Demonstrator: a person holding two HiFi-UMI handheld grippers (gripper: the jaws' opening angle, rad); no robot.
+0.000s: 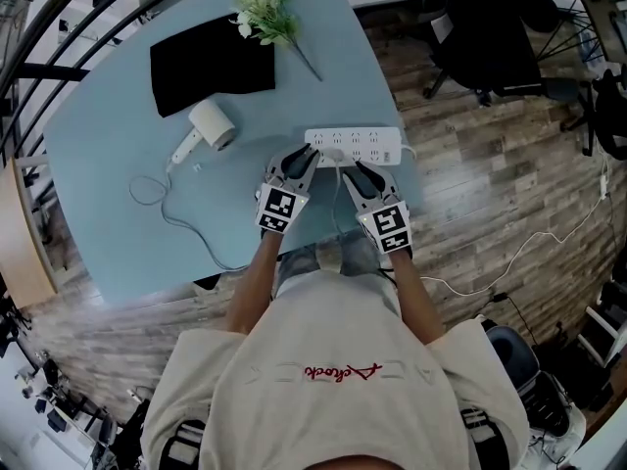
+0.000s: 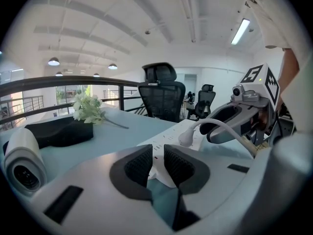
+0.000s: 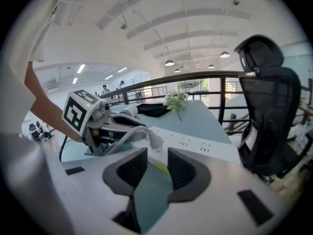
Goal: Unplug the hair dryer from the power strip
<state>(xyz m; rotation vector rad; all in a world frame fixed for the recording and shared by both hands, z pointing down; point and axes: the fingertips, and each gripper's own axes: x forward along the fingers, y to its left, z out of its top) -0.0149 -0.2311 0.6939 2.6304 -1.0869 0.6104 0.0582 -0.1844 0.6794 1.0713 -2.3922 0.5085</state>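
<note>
The white power strip (image 1: 355, 146) lies near the front right edge of the light blue table (image 1: 118, 164). A white plug (image 2: 188, 137) stands on its top, and its cord (image 2: 230, 130) arches back toward me. The white hair dryer (image 1: 208, 125) rests to the left, its cord (image 1: 176, 221) looped on the table. My left gripper (image 1: 310, 157) is shut on the strip's near left corner (image 2: 157, 166), which fills the gap between the pads. My right gripper (image 1: 355, 168) stands open just short of the plug (image 3: 152, 140), with nothing between its pads (image 3: 128, 169).
A black cloth (image 1: 211, 65) and a spray of white flowers (image 1: 266, 8) lie at the table's far side. A black office chair (image 3: 266, 106) stands beyond the table's right edge, and a dark railing (image 2: 58, 82) runs behind. A white cable (image 1: 529, 253) crosses the wooden floor.
</note>
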